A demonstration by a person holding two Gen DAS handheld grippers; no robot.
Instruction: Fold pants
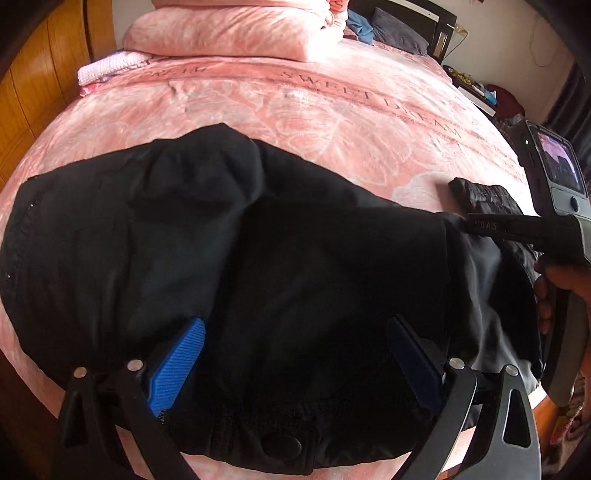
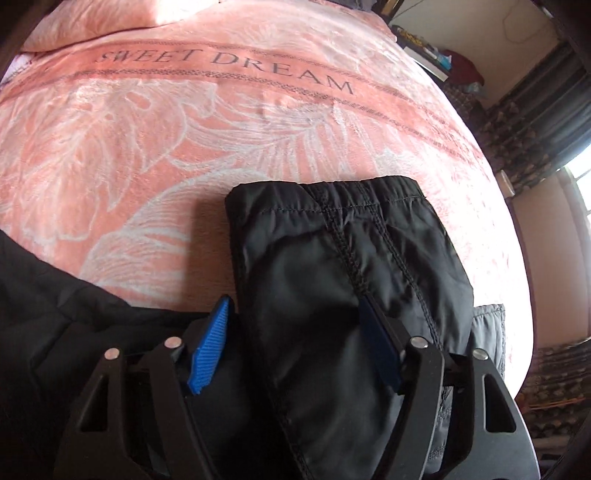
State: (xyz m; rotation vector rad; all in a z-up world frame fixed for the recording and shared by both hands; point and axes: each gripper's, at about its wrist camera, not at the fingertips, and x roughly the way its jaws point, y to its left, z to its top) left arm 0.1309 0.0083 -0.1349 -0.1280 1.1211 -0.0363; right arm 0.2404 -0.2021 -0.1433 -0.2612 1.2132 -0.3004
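Note:
Black pants [image 1: 258, 258] lie across the near part of a pink bed, waistband with a snap button [image 1: 282, 445] toward me. My left gripper [image 1: 295, 354] is open, its blue pads spread wide over the waist area, the fabric lying between and under them. In the right wrist view the cuff end of the pants [image 2: 343, 251] lies doubled over, with stitched seams and an elastic hem. My right gripper [image 2: 295, 343] is open, its blue pads on either side of this folded leg end. The right gripper also shows in the left wrist view [image 1: 517, 229], at the right over the leg end.
The bed is covered by a pink blanket [image 2: 184, 129] printed "SWEET DREAM". Pink pillows and folded bedding [image 1: 229, 33] are stacked at the far end. A wooden wardrobe [image 1: 33, 92] stands to the left. A bedside shelf [image 2: 436, 55] and curtains are at the right.

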